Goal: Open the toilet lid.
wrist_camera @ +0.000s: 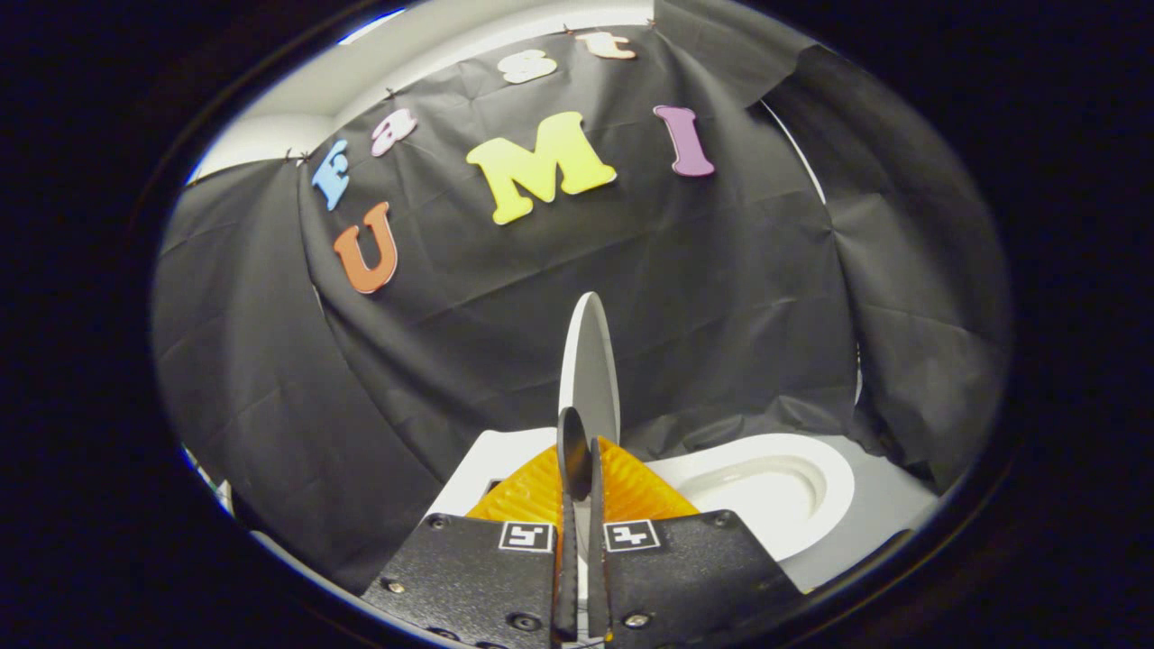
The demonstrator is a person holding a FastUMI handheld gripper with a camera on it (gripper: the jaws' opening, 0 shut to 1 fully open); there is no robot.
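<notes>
Toilet lid (590,361) raised and standing on edge, seen almost side-on as a thin pale oval rising straight up from between the fingers against the black cloth wall (721,270). Lower edge of the lid caught in the narrow gap between the two fingers (572,451), both pressing on it from either side, so gripper (582,455) clamped on the lid. Lid upright, perhaps tilted very slightly; upper tip well above the fingertips.

Just to the right of the fingers and a little beyond them, white toilet seat and bowl (775,491) lying open, the hollow of the bowl visible. To the left of the fingers, a flat white surface (491,451), probably the tank top or rear of the toilet; hard to tell which. Black cloth draped behind and around the toilet on all sides, creased and folded, with a pale wall (433,45) showing above it.
</notes>
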